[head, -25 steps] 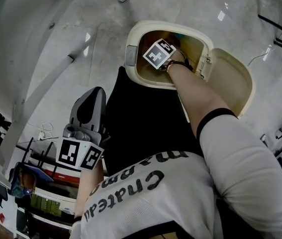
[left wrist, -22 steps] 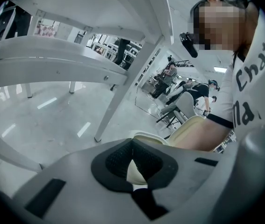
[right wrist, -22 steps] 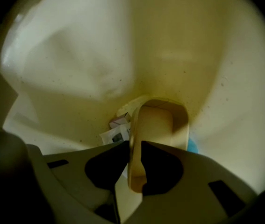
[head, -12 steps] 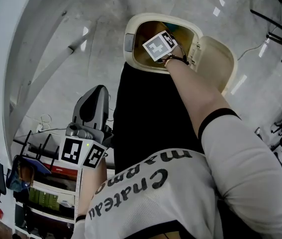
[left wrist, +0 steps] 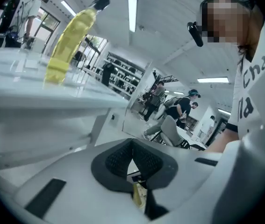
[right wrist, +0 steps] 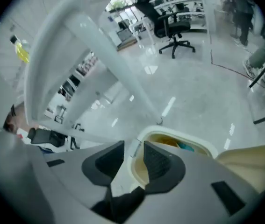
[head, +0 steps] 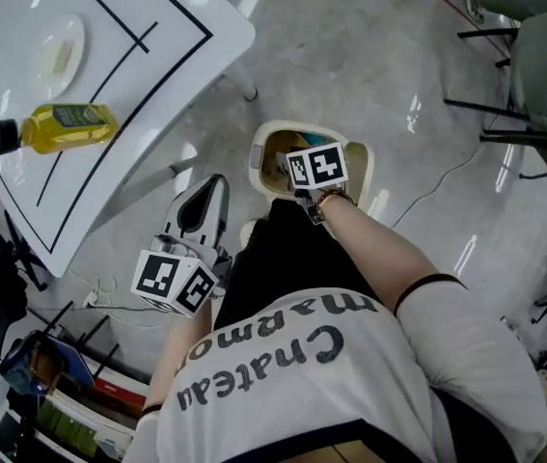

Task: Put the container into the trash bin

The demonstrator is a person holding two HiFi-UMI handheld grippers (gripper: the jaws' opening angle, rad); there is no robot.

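**Open trash bin below the empty right fingers**

The cream trash bin (right wrist: pixel 179 135) stands on the grey floor with its lid (right wrist: pixel 249 162) flipped back. Inside it show a yellow-orange shape (right wrist: pixel 166 142) and a teal scrap (right wrist: pixel 187 146); which of them is the container cannot be told. The right gripper (right wrist: pixel 133 155) hangs above the bin's mouth, fingers released and just easing closed, with nothing between them and clear of the bin's contents. The left gripper (left wrist: pixel 132 148) is off to the side by the person's leg, fingers clenched on nothing. Beside the bin is a white desk (head: pixel 157 27) carrying a yellow bottle (head: pixel 61 125) lying on its side and a plate (head: pixel 58 54). Its slanted leg (right wrist: pixel 109 55) reaches the floor near the bin.
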